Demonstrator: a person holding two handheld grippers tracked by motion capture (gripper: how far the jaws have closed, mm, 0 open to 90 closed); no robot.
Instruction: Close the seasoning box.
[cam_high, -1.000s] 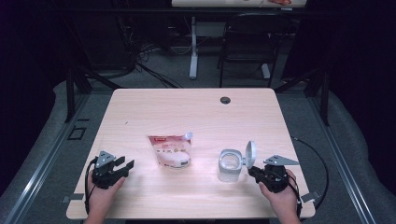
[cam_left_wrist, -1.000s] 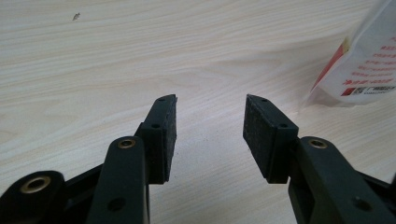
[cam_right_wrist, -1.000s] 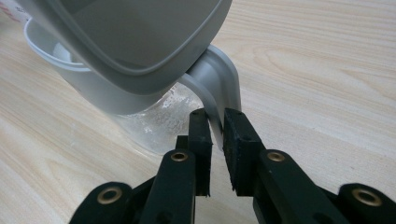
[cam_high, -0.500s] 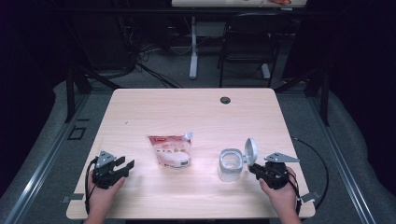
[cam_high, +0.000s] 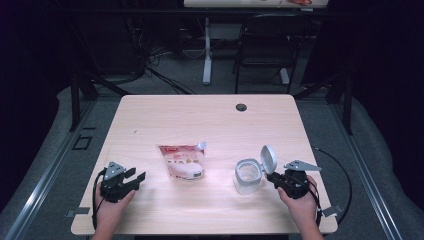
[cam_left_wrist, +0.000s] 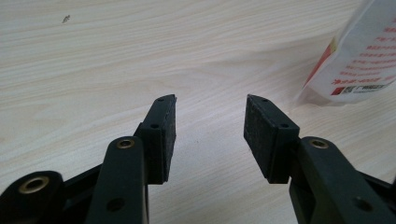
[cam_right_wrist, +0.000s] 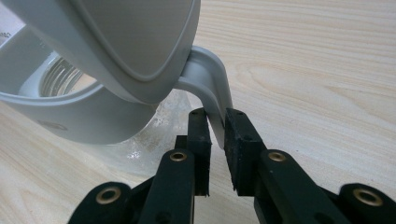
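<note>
the right gripper (cam_right_wrist: 215, 122) sat nearest, at the front right of the table (cam_high: 210, 115), its jaws drawn narrow around the thin white handle (cam_right_wrist: 210, 84) of the jug (cam_high: 248, 176). they had just been easing apart a little, with the handle between them, and the right gripper view could not settle whether the pads pressed or merely flanked it. the left gripper (cam_left_wrist: 210, 121) rested at the front left, jaws spread wide over bare wood with nothing between them, and the pouch (cam_left_wrist: 359, 60) lay near its right-hand pad but apart from it.

the step in hand looked like steadying the jug by its handle, ready for filling. the next move would likely call for the left gripper to reach across, take the pouch by an edge or near its spout (cam_high: 202, 145), lift it and tip it over the jug's mouth while the right one kept the jug from sliding.

the jug stood upright just left of the right gripper, its hinged lid (cam_high: 269, 159) flipped up and open. the clear body seemed empty, though some droplets or haze showed on the wall. the pouch lay flat near the middle of the table, well apart from the jug, printed face up, plump enough to seem full. farther back, a small dark grommet (cam_high: 241, 107) sat in the tabletop.
</note>
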